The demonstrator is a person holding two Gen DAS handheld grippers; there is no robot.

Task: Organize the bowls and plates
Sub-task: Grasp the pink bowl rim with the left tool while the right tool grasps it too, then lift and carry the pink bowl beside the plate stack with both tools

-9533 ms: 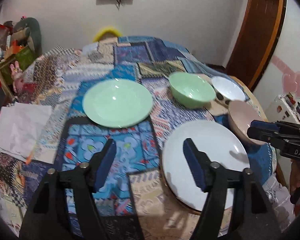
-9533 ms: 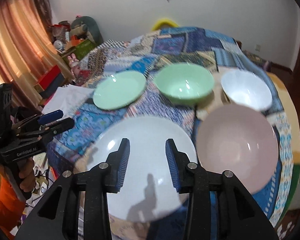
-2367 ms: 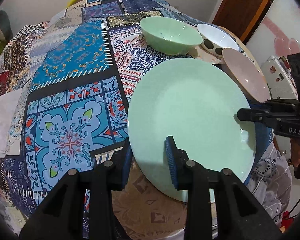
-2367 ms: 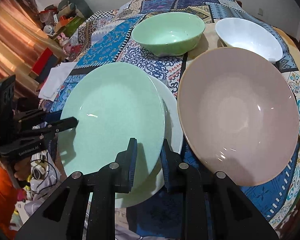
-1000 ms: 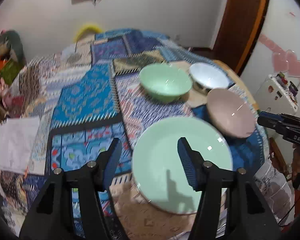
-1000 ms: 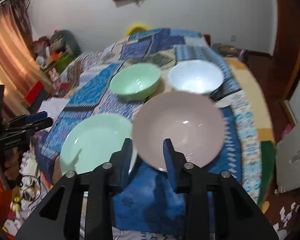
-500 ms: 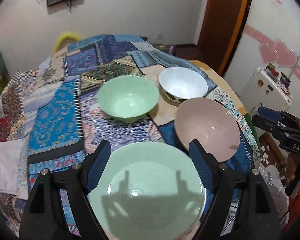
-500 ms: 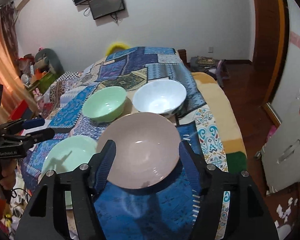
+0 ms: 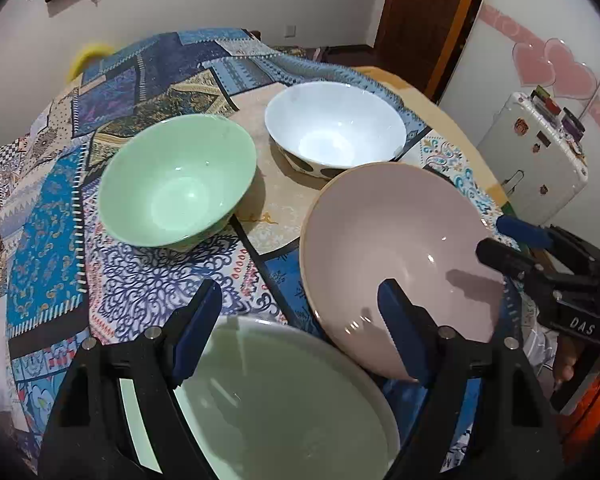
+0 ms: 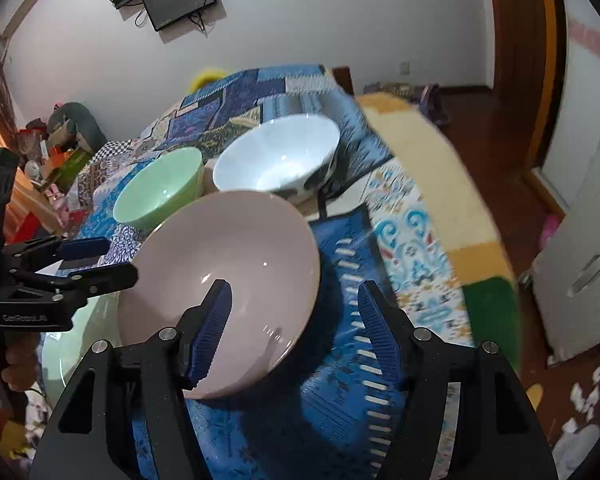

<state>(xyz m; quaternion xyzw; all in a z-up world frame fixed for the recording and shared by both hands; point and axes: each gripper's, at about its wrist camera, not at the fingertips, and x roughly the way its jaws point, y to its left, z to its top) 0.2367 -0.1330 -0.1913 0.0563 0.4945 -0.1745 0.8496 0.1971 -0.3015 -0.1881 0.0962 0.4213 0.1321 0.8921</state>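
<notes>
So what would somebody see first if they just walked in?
Probably the big pink bowl near the table's edge, with the right tongs open around its rim. Behind it sit a green bowl and a white bowl, on a bright patchwork cloth.

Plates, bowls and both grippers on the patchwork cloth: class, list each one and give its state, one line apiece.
green plate: flat, stacked on the white plate.
white plate: underneath, only its rim showing.
pink bowl: upright, empty.
green bowl: upright, empty.
white bowl: upright, empty.
left gripper: open, holding nothing, jaws just widened.
right gripper: open astride the pink bowl's near rim, jaws just widened.
</notes>
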